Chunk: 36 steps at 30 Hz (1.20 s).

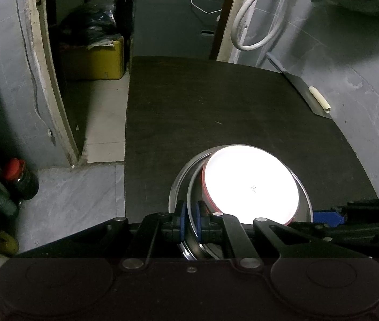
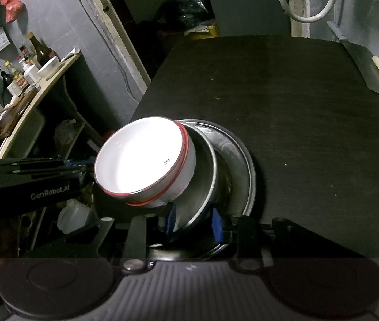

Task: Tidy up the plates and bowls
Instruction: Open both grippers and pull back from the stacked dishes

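Both grippers clamp steel plate [image 2: 203,182] rim; white bowl [image 2: 141,157] inside, tilted left

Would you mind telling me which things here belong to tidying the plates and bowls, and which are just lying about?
Part of the job:
white bowl
steel bowl
steel plate
left gripper
right gripper

Just lying about:
yellow bin
white hose
bottles on the side shelf
red-capped jar

The left gripper [image 1: 189,220] pinches the rim of a steel plate [image 1: 192,184] between its blue pads [image 1: 181,220]; ahead sits a red-rimmed white bowl [image 1: 252,184] on the dark table [image 1: 203,107].
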{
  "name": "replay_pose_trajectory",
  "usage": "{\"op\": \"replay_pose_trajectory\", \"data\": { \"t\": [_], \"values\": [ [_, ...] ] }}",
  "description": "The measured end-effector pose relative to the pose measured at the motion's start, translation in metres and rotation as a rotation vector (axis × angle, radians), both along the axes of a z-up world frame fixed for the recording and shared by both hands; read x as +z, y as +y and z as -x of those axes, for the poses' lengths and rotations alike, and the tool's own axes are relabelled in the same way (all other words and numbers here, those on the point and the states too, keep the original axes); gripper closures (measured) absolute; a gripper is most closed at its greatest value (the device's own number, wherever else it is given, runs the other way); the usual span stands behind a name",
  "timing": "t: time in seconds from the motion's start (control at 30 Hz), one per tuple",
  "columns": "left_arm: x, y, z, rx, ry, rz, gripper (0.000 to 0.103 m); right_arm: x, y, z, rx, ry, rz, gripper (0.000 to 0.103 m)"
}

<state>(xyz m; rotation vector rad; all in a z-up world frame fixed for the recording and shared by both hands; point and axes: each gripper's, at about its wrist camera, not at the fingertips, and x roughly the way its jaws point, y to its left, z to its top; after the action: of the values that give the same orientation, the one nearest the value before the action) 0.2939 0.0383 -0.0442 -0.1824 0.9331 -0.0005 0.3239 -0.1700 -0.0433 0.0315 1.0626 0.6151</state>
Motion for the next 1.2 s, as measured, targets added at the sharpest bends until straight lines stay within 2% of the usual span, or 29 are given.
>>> {"op": "replay_pose_trajectory", "data": {
  "t": [0.17,0.23,0.3,0.37,0.4,0.43,0.77,0.87,0.93,1.03,1.2],
  "values": [
    [0.002,0.000,0.001,0.014,0.000,-0.007,0.089,0.002,0.000,0.003,-0.008,-0.021,0.016,0.066],
    [0.002,-0.001,0.002,0.026,0.001,-0.019,0.077,0.003,-0.003,0.004,-0.022,-0.027,0.023,0.057],
    [0.003,0.000,0.004,0.044,-0.001,-0.037,0.067,0.003,-0.006,0.005,-0.033,-0.029,0.017,0.055],
    [0.004,0.001,0.006,0.056,-0.003,-0.040,0.062,0.004,-0.009,0.006,-0.042,-0.032,0.008,0.054],
    [0.004,0.002,0.007,0.060,-0.004,-0.040,0.058,0.005,-0.009,0.007,-0.045,-0.039,0.013,0.050],
    [0.006,0.002,0.007,0.062,-0.006,-0.042,0.054,0.006,-0.010,0.008,-0.048,-0.050,0.024,0.040],
    [0.019,0.003,0.022,0.062,-0.052,-0.074,0.028,0.019,-0.019,0.026,-0.124,-0.102,-0.005,0.026],
    [0.026,0.005,0.030,0.048,-0.081,-0.060,0.015,0.025,-0.021,0.034,-0.160,-0.128,-0.005,0.017],
    [0.031,0.005,0.037,0.042,-0.105,-0.057,0.007,0.030,-0.023,0.040,-0.194,-0.149,-0.007,0.006],
    [0.038,0.008,0.046,0.036,-0.126,-0.052,0.001,0.039,-0.028,0.051,-0.242,-0.181,-0.011,0.000],
    [0.049,0.018,0.063,0.035,-0.151,-0.025,0.001,0.051,-0.033,0.072,-0.322,-0.215,-0.013,0.000]
  ]
}}
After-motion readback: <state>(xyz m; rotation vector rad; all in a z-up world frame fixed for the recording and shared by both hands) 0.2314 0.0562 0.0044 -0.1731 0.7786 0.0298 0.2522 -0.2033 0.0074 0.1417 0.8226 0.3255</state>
